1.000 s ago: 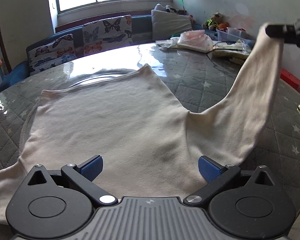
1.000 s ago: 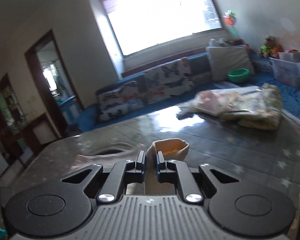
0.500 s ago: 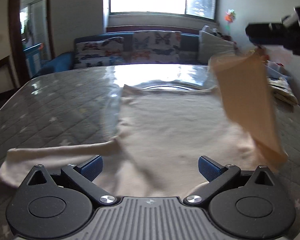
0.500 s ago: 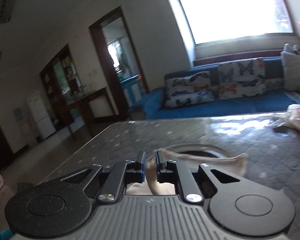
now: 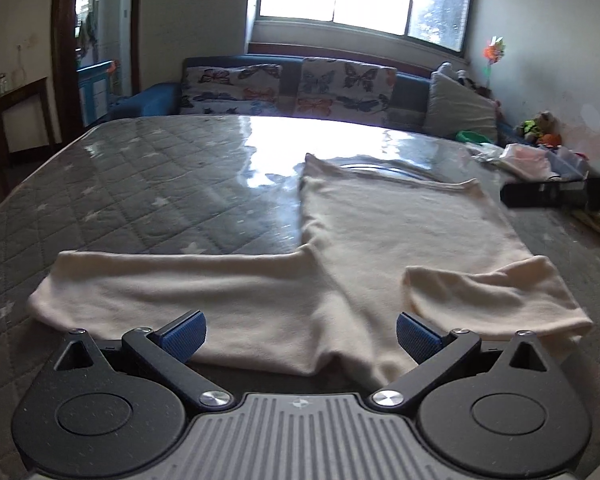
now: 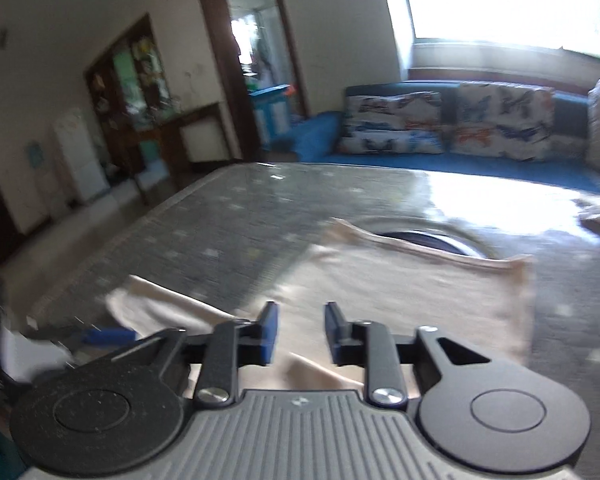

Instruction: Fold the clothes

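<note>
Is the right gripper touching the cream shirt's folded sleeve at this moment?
Apart. The right wrist view shows the right gripper with jaws parted and nothing between them; the folded sleeve lies flat on the shirt.

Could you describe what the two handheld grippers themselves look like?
Both the left gripper and right gripper match: black linkage arms with silver pivot screws, two round black discs, a grey ribbed centre plate, and blue ridged finger pads. No cables show.
</note>
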`<state>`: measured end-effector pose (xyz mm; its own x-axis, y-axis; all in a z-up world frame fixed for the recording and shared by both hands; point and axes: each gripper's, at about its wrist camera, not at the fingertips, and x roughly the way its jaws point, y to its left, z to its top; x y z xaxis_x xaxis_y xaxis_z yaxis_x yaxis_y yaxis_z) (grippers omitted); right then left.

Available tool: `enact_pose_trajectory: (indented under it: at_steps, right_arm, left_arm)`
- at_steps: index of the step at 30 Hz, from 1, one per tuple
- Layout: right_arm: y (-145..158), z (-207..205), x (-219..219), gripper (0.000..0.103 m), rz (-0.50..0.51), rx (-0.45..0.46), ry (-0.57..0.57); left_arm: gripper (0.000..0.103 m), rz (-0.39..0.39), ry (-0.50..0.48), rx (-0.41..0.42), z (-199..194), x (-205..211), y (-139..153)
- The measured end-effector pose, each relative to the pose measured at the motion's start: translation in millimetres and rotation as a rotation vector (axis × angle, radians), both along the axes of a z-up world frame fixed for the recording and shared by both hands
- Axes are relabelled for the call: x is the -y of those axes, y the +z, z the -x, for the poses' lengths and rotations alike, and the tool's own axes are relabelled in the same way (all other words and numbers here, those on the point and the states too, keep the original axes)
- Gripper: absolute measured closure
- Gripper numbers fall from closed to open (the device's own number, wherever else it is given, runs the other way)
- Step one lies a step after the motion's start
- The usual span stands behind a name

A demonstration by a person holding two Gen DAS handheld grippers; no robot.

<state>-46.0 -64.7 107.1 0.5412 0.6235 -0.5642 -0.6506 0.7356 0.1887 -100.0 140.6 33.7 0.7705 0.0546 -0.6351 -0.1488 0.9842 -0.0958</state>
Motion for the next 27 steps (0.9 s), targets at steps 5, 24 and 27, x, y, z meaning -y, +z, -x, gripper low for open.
enact_pose_trajectory:
  at_steps: [5, 24, 27]
  right_arm:
    - [-23.2, 2.7, 48.5, 0.055, 0.124, 0.022, -0.112]
    - [-76.5, 39.4, 103.8, 0.026, 0.310, 0.119, -0.167]
    - [-79.8, 40.4, 98.9, 0.025, 0.312, 0.134, -0.165]
  left_arm:
    - [0.006, 0.011, -0.116, 0.024, -13.0, 25.4, 3.6]
    - [0.072, -0.028, -0.242, -0.070, -48.5, 67.2, -19.7]
    - [0.088, -0.034, -0.226, -0.067, -50.1, 66.1, -16.5]
